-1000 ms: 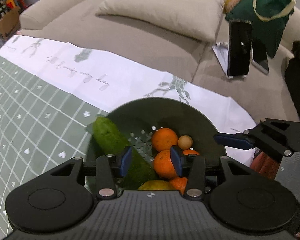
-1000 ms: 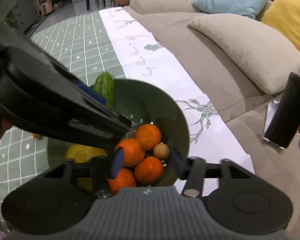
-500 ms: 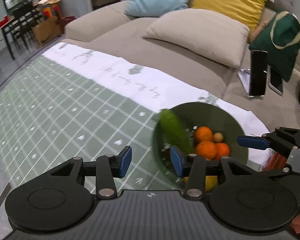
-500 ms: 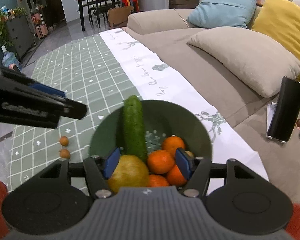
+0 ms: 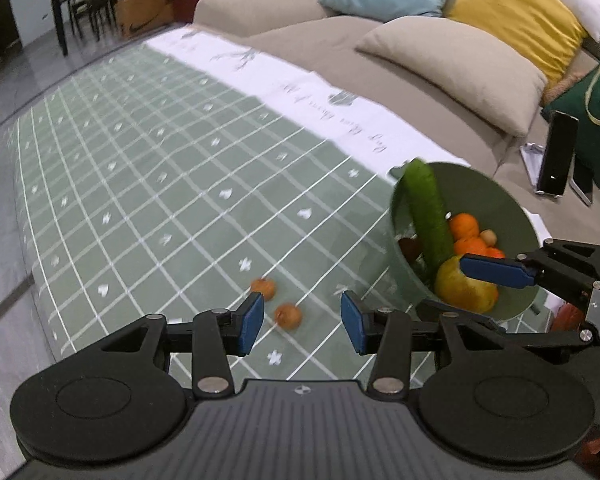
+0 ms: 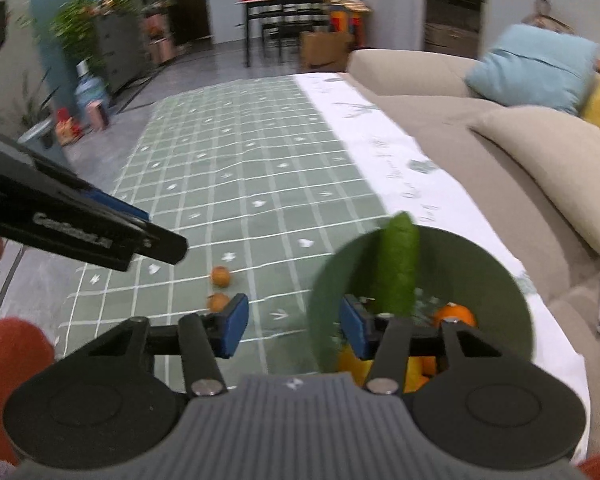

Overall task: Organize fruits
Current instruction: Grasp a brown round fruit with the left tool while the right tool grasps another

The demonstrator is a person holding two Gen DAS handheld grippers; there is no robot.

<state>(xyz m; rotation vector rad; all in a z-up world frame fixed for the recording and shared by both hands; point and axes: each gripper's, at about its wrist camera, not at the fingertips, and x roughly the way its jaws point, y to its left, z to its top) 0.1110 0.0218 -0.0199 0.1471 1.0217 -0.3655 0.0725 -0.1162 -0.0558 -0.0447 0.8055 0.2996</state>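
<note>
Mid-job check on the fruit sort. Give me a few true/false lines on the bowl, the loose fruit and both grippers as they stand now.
1. The cucumber leans inside the green bowl. True.
2. Two small brown fruits lie on the green checked cloth, outside the bowl. True.
3. The left gripper is clamped on an orange. False: its jaws are apart and hold nothing.
4. The bowl holds only the cucumber. False: oranges and a yellow fruit lie in it too.
5. The right gripper is open. True.
</note>
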